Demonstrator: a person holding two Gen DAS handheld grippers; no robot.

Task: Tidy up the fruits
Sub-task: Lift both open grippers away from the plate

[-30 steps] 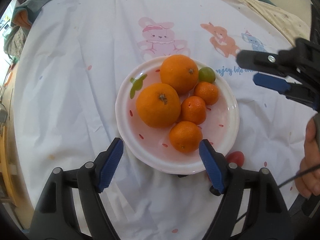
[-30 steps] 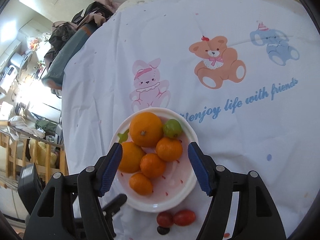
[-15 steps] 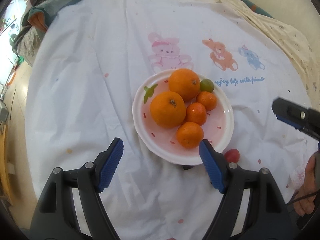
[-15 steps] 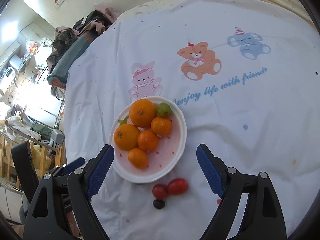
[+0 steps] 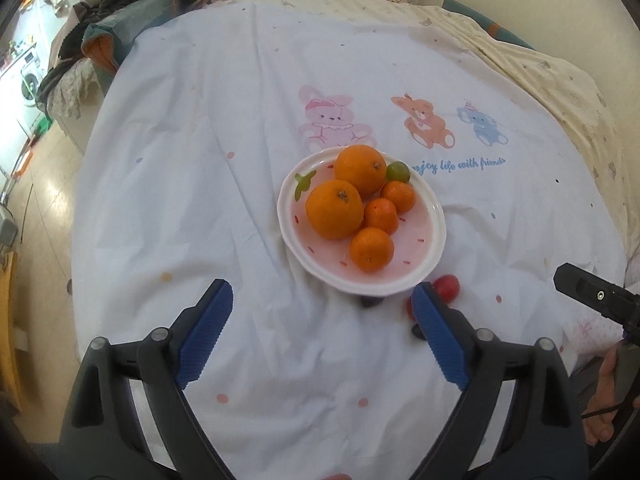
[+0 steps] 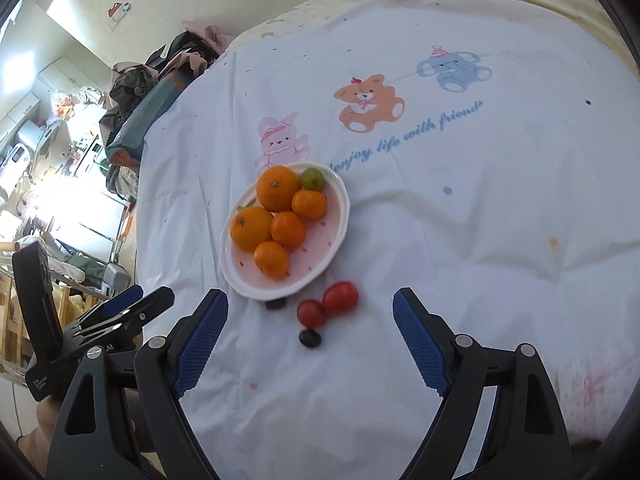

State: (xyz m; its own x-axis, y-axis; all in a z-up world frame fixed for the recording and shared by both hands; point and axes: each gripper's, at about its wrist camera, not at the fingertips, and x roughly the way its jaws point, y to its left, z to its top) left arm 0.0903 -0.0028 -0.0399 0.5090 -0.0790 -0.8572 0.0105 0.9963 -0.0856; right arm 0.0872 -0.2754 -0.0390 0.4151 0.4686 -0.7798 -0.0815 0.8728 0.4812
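A white plate on the cartoon-print cloth holds two large oranges, three small tangerines and a green fruit. Two red tomatoes and two dark berries lie on the cloth just in front of the plate. My left gripper, well short of the plate, has its jaws opening with nothing between them. My right gripper is open and empty, with the tomatoes and one berry lying on the cloth beyond its fingertips.
The white cloth covers a round table whose edge drops off at left toward the floor. Piled clothes sit at the far left. A yellow patterned cover lies at the back right. A hand holds the other gripper at right.
Both grippers have pulled back and risen from the plate, so it looks smaller and farther. Their jaws stand wider apart than before. The fruit has not moved.
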